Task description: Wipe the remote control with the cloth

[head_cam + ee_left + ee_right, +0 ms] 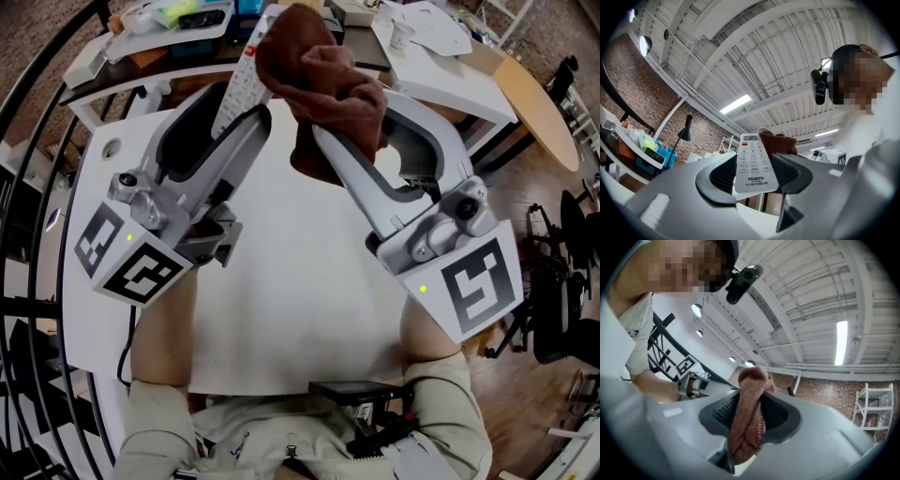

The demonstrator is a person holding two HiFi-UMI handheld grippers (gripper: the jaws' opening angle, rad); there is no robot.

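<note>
In the head view the cloth [323, 70] covers the far end of the remote [242, 86] at 12 o'clock, and its near end vanishes between the jaws of the left gripper [230, 112]. The cloth buries the jaw tips of the right gripper [361, 117]. In the left gripper view the remote hides most of the cloth, and its fine print is unreadable. The clutter [178, 17] beyond the desk [281, 300], at 11 o'clock, is too small to tell.
</note>
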